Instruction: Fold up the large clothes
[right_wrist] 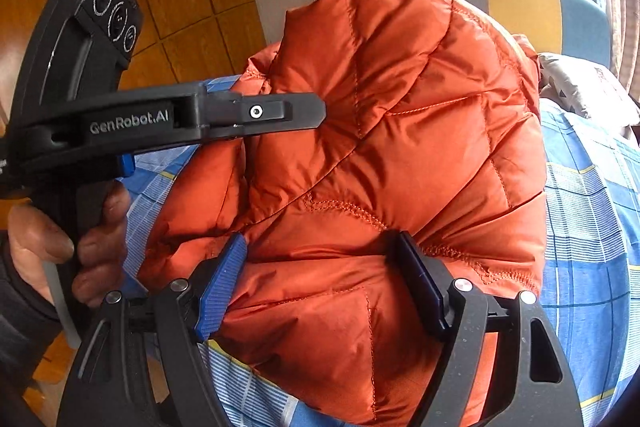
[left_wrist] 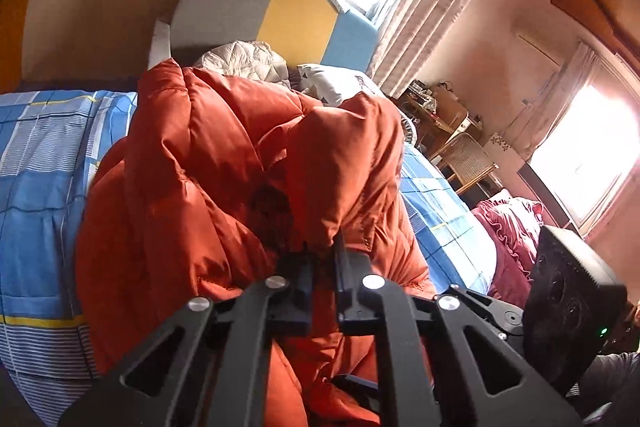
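Jacket position first: the orange quilted down jacket (right_wrist: pixel 392 147) lies bunched on the bed, over the blue plaid bedspread (right_wrist: pixel 592 227), with its bulk running away from me toward the headboard (left_wrist: pixel 296 23).

Left gripper (left_wrist: pixel 320 251): I read its jaws as clenched on a peak of jacket fabric. The fingers meet with a fold of orange cloth drawn up between them, and the material tents upward from that point. In the right wrist view the same tool enters from the left edge, held in a hand (right_wrist: pixel 60 239), its tip against the near-left shoulder of the bundle.

Right gripper (right_wrist: pixel 320 279): its jaws stand wide, one blue pad on each side of the jacket's near edge. The padded roll fills the gap between them. Whether the pads press into it or only bracket it I cannot tell for certain, since the puffed fabric hides the contact line.

Governing relation: the jacket lies directly ahead of both tools, its long axis pointing away from them. The left gripper holds the raised fold, while the right sits at the near hem, closer to me. My judgement is that the next fold carries the pinched fabric across the bundle, with the right side anchoring the near edge.
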### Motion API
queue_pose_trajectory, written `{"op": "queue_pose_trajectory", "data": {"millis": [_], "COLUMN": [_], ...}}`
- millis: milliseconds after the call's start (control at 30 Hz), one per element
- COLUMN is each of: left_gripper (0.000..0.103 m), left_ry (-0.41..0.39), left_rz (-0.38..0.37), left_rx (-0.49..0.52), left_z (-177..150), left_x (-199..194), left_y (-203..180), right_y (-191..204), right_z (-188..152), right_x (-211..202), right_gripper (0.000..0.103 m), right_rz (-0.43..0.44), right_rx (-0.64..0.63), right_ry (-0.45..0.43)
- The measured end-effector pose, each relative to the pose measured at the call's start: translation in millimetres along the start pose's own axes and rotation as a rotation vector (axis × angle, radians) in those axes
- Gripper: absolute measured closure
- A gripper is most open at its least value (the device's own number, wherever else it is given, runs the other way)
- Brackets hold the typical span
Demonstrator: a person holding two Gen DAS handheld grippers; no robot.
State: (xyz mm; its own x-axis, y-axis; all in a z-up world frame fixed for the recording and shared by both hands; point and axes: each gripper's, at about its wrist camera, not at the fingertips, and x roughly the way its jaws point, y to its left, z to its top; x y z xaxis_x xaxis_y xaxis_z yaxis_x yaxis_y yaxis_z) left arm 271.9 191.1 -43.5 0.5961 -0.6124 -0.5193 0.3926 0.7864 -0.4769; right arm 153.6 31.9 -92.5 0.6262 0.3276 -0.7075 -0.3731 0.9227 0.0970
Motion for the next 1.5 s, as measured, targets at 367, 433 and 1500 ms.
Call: {"op": "queue_pose_trajectory", "data": {"millis": [367,433,1500], "left_gripper": [0.099,0.099,0.099], "left_ry": [-0.047,-0.060,-0.100], "left_rz": [0.113,0.134,0.316], "left_rx": [-0.013,-0.022,-0.185], "left_z": [-10,-11,-70], "left_x": [-13,-15,-38], "left_y": [5,6,58], "right_y": [2,1,13], "right_z": [1,3,89], "right_x": [-34,-41,81], "right_gripper": [0.026,0.026,0.032], "right_rz": [-0.094,-0.115,-0.320], "right_rx": [0.159,0.190,0.023], "right_ry": [-0.079,-0.096,0.025]}}
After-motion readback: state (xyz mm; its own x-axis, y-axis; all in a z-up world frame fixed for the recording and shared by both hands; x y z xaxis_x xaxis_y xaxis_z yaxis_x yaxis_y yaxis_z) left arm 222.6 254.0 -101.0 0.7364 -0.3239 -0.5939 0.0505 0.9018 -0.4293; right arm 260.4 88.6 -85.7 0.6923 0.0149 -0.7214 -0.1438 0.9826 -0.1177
